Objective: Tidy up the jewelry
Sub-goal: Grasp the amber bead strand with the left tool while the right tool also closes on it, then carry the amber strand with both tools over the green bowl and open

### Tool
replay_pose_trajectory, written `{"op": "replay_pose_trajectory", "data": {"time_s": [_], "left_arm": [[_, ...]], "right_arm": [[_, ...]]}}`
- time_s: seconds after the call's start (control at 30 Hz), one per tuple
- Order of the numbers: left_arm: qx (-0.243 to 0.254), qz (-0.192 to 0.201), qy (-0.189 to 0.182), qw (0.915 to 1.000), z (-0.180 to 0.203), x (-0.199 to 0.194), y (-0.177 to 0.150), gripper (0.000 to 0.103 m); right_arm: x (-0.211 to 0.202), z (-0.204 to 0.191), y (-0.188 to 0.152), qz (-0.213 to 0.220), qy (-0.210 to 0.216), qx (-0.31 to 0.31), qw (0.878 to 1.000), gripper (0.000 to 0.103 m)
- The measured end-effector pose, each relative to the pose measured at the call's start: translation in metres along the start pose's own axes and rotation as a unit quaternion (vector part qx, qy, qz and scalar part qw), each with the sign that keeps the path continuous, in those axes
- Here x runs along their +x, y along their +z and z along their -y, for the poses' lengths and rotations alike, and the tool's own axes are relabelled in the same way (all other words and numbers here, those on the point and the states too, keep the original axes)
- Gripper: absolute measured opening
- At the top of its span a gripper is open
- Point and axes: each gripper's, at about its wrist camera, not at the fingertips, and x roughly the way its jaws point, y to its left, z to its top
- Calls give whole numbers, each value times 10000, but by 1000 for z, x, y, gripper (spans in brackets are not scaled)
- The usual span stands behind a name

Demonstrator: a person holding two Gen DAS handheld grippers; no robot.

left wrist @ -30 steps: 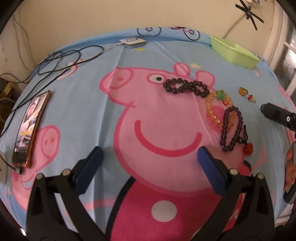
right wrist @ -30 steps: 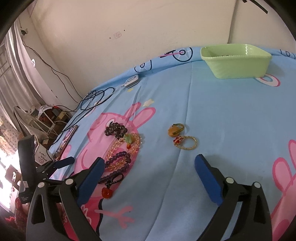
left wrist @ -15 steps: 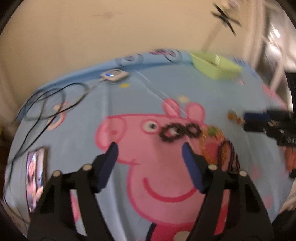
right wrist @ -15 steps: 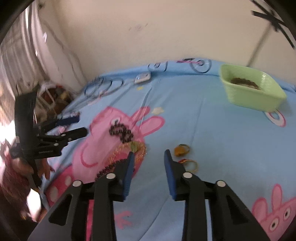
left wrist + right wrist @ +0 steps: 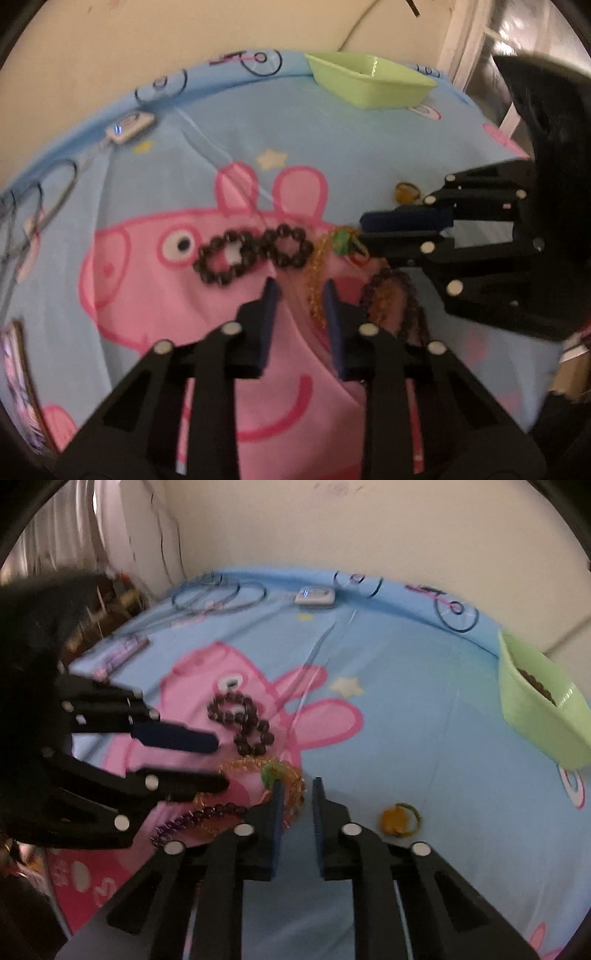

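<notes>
On the Peppa Pig sheet lie a dark bead bracelet (image 5: 251, 254) twisted into a figure eight, an amber bead bracelet (image 5: 314, 280) with a green charm (image 5: 271, 771), and a purple bead bracelet (image 5: 207, 812). An orange ring (image 5: 397, 818) lies apart on the blue. My left gripper (image 5: 300, 295) hovers at the amber strand with its jaws closing, a narrow gap left and nothing pressed. My right gripper (image 5: 297, 786) is shut, tips beside the green charm; whether it pinches anything I cannot tell. A green dish (image 5: 535, 709) with dark beads stands at the far edge.
A white charger box (image 5: 129, 125) and looped cables (image 5: 221, 590) lie near the wall side of the bed. A phone (image 5: 118, 653) rests at the left edge. The wall runs close behind the sheet.
Both grippers went from wide apart to nearly closed and moved in on the bracelet pile from opposite sides. Each one now shows in the other's view.
</notes>
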Motion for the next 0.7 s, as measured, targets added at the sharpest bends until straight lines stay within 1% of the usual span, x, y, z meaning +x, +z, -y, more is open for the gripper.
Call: {"op": "replay_pose_trajectory", "data": {"time_s": [0.03,0.07,0.1,0.13,0.2,0.23,0.33,0.43,0.5,0.57,0.67,0.7], "left_arm": [[35,-2,-56,10000,2,2,2,7],[-5,-9,-94,10000,0,0,3,7],[-94,-10,-173,9998,-2,-1,5,7],[-147,32,-250,9996,-5,-4,6,7],[-214,200,-298,9991,-7,-19,9,7],[-235,375,-331,9985,-8,-33,13,7],[-333,718,-469,9958,-11,-60,26,7],[-351,938,-663,9928,-9,-78,43,7],[-280,971,-757,9920,-3,-82,59,7],[-153,981,-767,9921,4,-77,77,7],[59,971,-812,9919,23,-63,113,7],[131,952,-823,9920,31,-53,132,7]], "right_arm": [[2,-4,1,12,-42,-100,9999,0],[2,-6,3,5,-84,-175,9998,0],[1,-6,5,10,-39,-153,9999,0],[-3,-5,6,104,-5,-98,9999,0],[-19,-1,11,374,43,5,9993,0],[-28,0,12,497,59,38,9987,0],[-65,5,20,1023,158,163,9945,0],[-91,16,27,1354,271,282,9900,0],[-104,24,32,1521,254,330,9875,0],[-117,37,36,1663,150,385,9852,0],[-129,67,39,1788,-146,489,9826,0],[-131,81,40,1803,-257,567,9816,0]]}}
